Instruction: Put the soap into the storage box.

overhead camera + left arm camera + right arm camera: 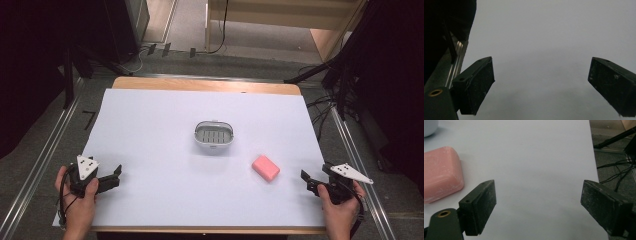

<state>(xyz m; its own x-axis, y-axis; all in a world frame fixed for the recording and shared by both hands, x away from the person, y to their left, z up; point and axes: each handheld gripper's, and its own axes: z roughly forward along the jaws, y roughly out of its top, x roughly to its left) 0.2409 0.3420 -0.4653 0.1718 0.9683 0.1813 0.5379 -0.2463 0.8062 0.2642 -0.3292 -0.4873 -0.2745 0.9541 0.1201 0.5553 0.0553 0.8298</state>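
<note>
A pink soap bar (265, 167) lies on the white table sheet (160, 145), right of centre. In the right gripper view the soap bar (441, 172) sits just left of the left jaw. A small white soap dish (214, 135) with a slotted grey floor stands at the table's middle. My left gripper (116, 176) rests at the near left, held in a hand, jaws wide apart over bare sheet (541, 62). At the near right edge my right gripper (306, 178) stands open too, with nothing between its fingers (480, 207).
A metal rail (42, 155) runs along the left of the table and another rail (357, 160) along the right. Cables (325, 107) lie on the floor at the right. A wooden frame (280, 20) stands beyond the far edge.
</note>
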